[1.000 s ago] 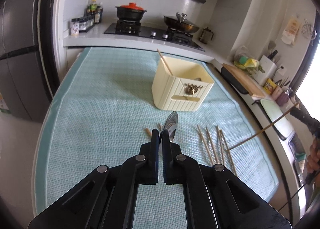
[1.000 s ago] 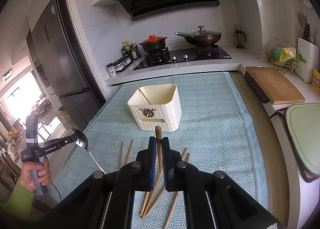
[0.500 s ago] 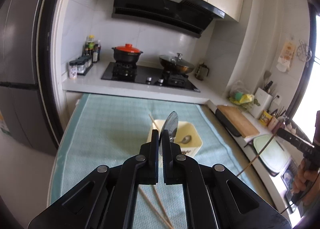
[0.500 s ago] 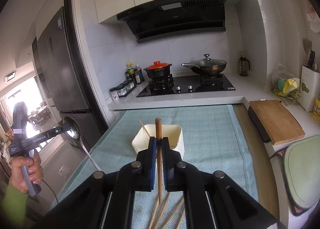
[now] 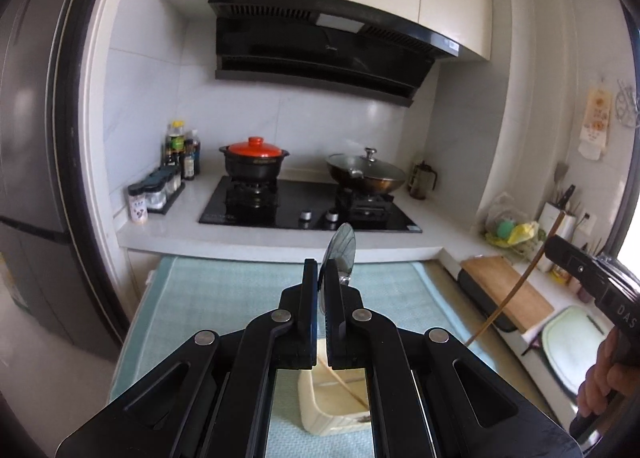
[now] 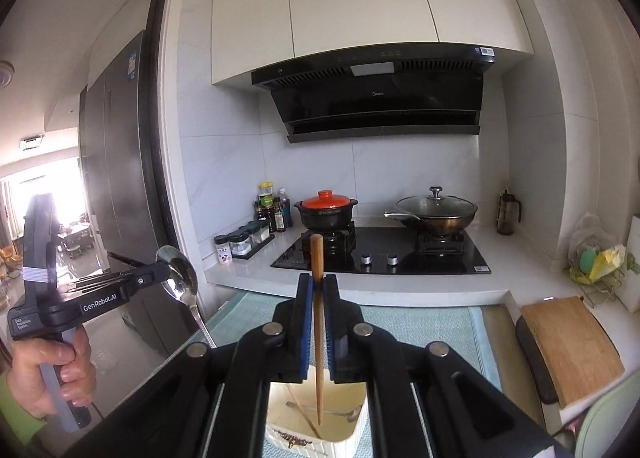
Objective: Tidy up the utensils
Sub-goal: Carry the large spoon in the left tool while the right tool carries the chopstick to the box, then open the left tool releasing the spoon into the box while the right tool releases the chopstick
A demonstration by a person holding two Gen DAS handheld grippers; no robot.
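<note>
Above the cream ribbed holder (image 6: 320, 440), the right gripper (image 6: 319, 290) is closed on a wooden chopstick (image 6: 317, 322), which hangs upright with its thin tip just over the open box. To the left, the left gripper (image 5: 320, 278) is clamped on a steel spoon (image 5: 341, 248), bowl up and handle pointing down, also above the holder (image 5: 332, 404).

I judge the chopstick light, stiff and a little rough, so a hold near its thick end keeps it steady. The polished spoon looks smooth and slippery; its narrow neck below the bowl seems the safest place. The holder, on a woven teal mat (image 5: 224, 298), already contains one chopstick and a spoon.
</note>
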